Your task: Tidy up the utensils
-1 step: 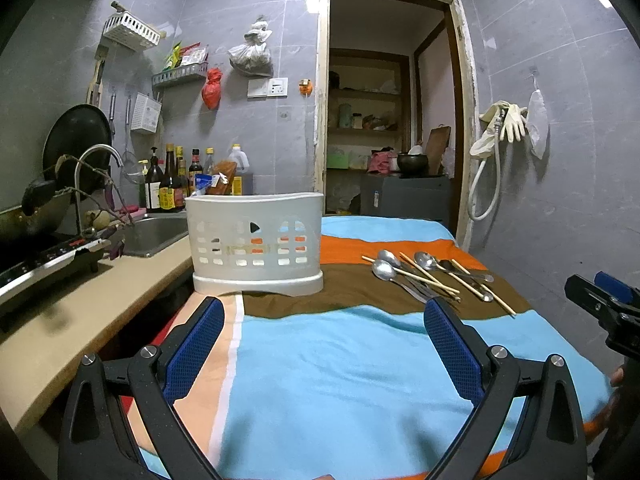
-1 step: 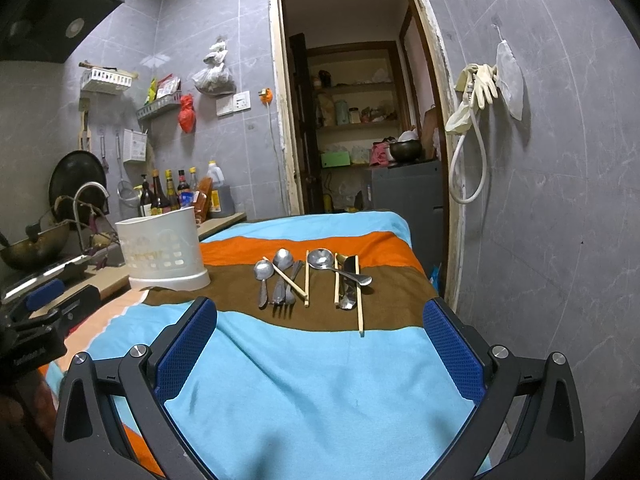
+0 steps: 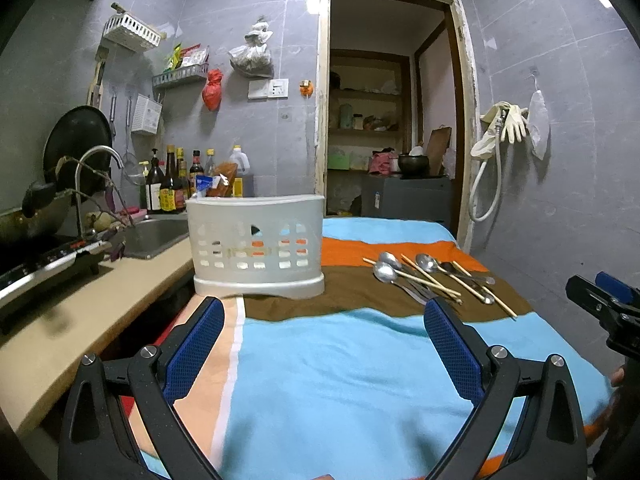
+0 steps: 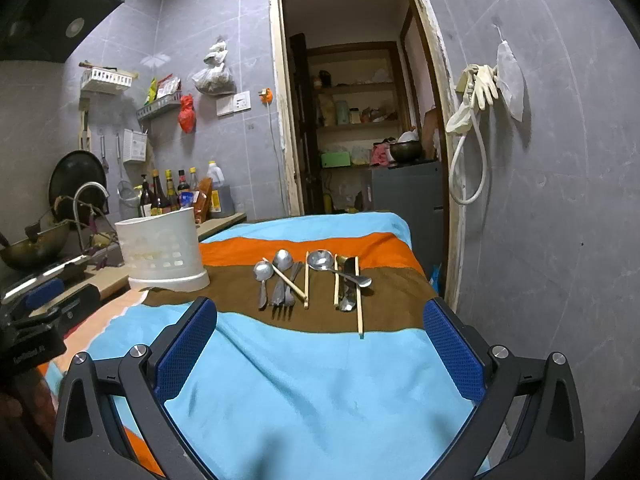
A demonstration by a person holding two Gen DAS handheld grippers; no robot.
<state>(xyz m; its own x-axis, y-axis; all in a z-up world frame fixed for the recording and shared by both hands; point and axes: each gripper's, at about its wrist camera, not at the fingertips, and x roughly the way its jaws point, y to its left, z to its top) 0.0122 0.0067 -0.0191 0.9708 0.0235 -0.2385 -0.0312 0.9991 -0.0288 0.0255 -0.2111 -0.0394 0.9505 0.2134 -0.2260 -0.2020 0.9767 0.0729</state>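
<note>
Steel spoons [image 4: 282, 260]: lay ahead of right gripper [image 4: 320, 344], spread wide, empty.
Left gripper [image 3: 322, 340]: wide, empty.
Approach: pinch one handle crosswise.

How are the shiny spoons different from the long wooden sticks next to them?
The silver metal spoons are shiny and grey, with round bowls at one end; the pale wooden chopsticks are tan, dull and straight all along. The chopsticks look thinner than the spoons. Both lie flat on the brown stripe of the striped cloth, beside the white plastic utensil basket, not yet in it.
</note>
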